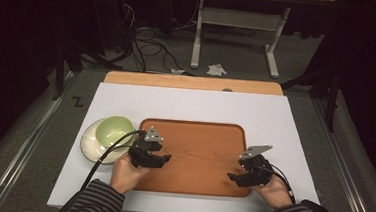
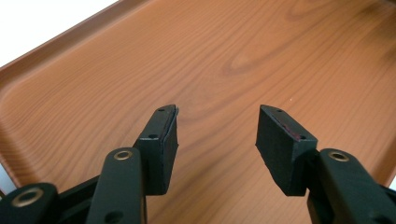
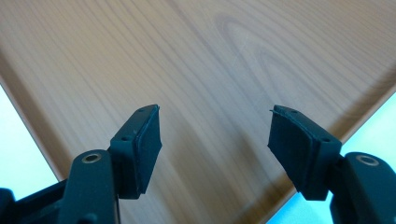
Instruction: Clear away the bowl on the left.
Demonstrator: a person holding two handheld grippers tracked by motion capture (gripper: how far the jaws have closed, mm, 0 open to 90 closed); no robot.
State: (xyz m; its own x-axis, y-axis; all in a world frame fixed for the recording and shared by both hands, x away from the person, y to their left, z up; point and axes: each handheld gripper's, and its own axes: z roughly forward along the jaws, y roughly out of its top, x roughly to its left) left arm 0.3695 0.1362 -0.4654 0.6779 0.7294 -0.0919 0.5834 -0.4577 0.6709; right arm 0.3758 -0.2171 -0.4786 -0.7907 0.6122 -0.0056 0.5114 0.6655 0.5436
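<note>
High view: rounded-rectangle wood-grain tray (image 1: 198,152) mid-counter (image 1: 196,104); left tongs (image 1: 158,160) over its left edge, right tongs (image 1: 236,178) at its near right corner.
Left gripper view: matte black tongs (image 2: 217,135) spread, empty, above the smooth tray (image 2: 224,56).
Right gripper view: tongs (image 3: 215,140) spread, empty.

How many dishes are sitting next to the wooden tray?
2: a green bowl sits on a white plate, both just left of the tray, close beside the left tool.

A pale green ceramic bowl (image 1: 114,130) sits on a white round saucer (image 1: 89,143) at nine o'clock on the white rectangular tabletop (image 1: 201,104). At twelve o'clock, on grey floor, lie black cables (image 1: 150,45) and crumpled white paper (image 1: 216,69).
</note>
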